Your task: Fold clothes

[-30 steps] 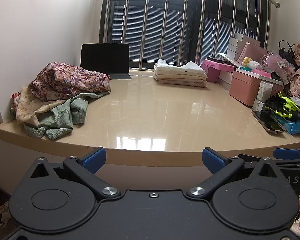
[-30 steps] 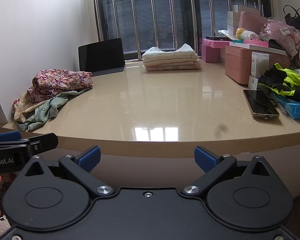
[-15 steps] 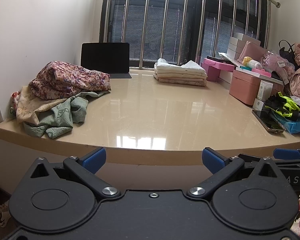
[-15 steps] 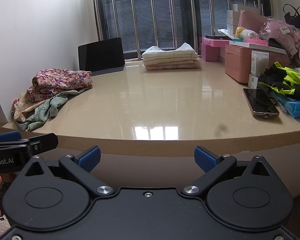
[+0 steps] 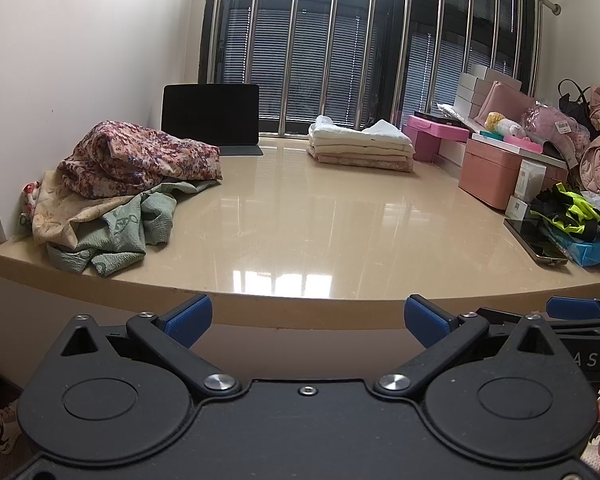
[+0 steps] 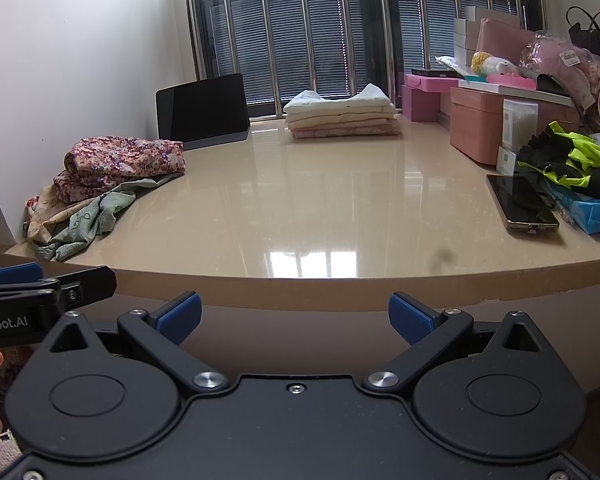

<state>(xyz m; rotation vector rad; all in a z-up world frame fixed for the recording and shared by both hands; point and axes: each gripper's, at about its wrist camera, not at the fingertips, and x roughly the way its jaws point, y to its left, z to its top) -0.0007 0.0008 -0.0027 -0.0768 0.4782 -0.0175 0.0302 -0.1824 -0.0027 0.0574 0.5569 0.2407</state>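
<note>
A heap of unfolded clothes (image 5: 116,196) lies at the left of the beige table (image 5: 300,232): a red floral piece on top, cream and green pieces under it. It also shows in the right wrist view (image 6: 100,184). A stack of folded cream and pink clothes (image 5: 360,148) sits at the back by the window, also in the right wrist view (image 6: 340,116). My left gripper (image 5: 307,318) is open and empty, in front of the table's front edge. My right gripper (image 6: 296,316) is open and empty beside it, also short of the table (image 6: 300,216).
A black tablet (image 5: 210,114) stands at the back left. Pink boxes (image 5: 496,176), bags, black and neon-yellow gloves (image 5: 564,212), a blue packet and a phone (image 6: 520,204) crowd the right side. Barred windows stand behind.
The left wrist view has drifted slightly, so the scene sits a little lower in frame. Both grippers stay open and empty. Nothing on the table has moved.
</note>
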